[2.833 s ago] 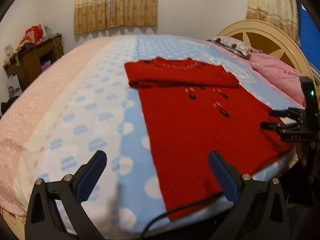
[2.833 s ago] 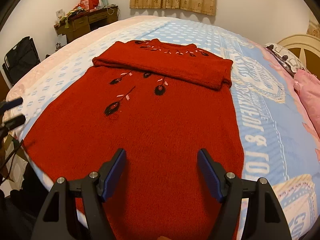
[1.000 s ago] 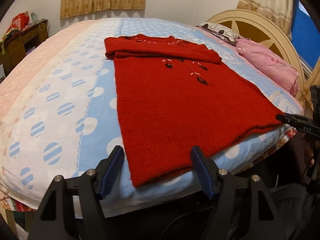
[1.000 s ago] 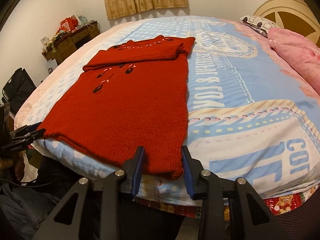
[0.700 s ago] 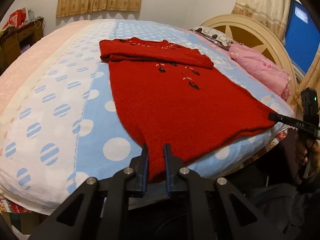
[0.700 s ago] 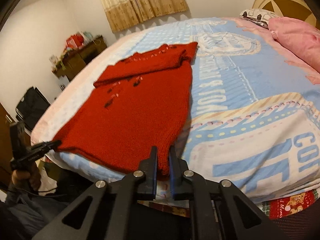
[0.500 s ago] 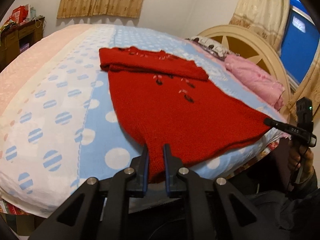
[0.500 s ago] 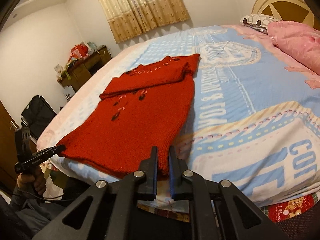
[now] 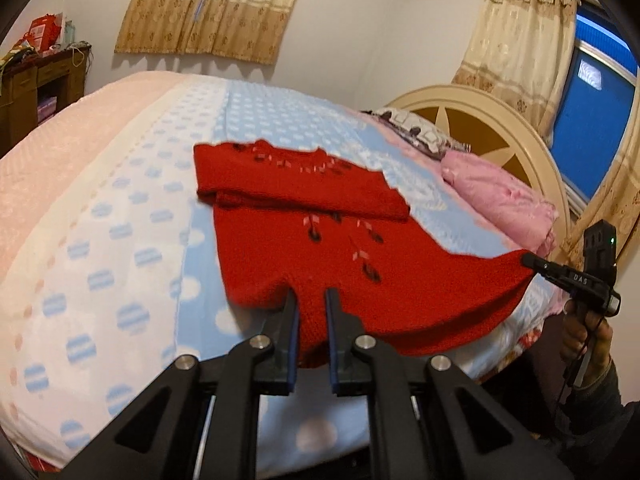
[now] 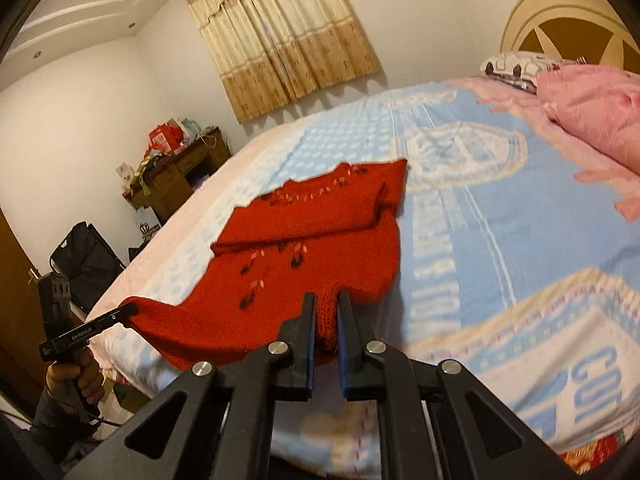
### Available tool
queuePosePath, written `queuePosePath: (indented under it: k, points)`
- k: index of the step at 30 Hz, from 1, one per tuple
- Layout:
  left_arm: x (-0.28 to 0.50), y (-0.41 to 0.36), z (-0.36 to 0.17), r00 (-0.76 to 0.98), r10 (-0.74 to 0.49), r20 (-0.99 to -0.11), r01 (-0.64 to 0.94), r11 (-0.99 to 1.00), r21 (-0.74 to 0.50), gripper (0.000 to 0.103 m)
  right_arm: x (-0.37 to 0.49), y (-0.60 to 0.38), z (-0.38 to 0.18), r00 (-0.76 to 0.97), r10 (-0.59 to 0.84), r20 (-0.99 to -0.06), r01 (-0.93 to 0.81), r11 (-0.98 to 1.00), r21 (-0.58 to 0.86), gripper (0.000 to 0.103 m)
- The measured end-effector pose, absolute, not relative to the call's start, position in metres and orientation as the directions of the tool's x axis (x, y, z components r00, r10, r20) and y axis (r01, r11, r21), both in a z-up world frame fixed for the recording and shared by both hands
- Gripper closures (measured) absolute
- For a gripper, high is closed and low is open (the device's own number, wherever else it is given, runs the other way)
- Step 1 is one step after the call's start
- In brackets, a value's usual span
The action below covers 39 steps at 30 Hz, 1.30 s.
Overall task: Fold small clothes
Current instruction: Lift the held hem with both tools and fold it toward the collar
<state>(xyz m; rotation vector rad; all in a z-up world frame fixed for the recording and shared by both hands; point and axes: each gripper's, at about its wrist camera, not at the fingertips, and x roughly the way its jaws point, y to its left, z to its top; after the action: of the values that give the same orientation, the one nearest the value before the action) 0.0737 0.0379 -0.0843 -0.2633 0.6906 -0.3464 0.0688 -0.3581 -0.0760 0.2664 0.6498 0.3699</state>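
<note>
A red knitted sweater (image 9: 320, 240) (image 10: 320, 248) with small dark and pink motifs lies on the bed, its sleeves folded across the chest at the far end. My left gripper (image 9: 310, 304) is shut on the near left hem corner. My right gripper (image 10: 325, 308) is shut on the near right hem corner. Both corners hang lifted off the bedspread, and the hem sags between them. In the left wrist view the right gripper (image 9: 528, 260) shows at the right edge, held in a hand. The left gripper (image 10: 128, 312) appears at the left of the right wrist view.
The bed has a blue, white and pink patterned bedspread (image 9: 120, 240) (image 10: 500, 220). A pink pillow (image 9: 504, 196) and a round cream headboard (image 9: 480, 120) stand at the head end. A cluttered wooden desk (image 10: 176, 176) and a black bag (image 10: 84, 260) sit by the far wall.
Both grippers came down to the near hem, closed on its two corners and rose. The hem now hangs off the bed where it lay flat before.
</note>
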Motion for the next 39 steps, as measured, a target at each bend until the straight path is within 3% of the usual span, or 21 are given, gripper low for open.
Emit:
queuePosePath:
  k: [13,39]
  points:
    - [0.132,0.053,-0.052,0.745,-0.394,-0.539,0.229,0.909,-0.349,0.092,0.131,-0.343,-0.029,0.775,0.419,-0.473,-0.274,0.897,0.346,0.095]
    - [0.299,0.076,-0.029,0.741,-0.393,-0.544,0.179,0.897,-0.403,0.093,0.312,-0.318,-0.003,0.774,0.324,-0.544,-0.210,0.942,0.263,0.095]
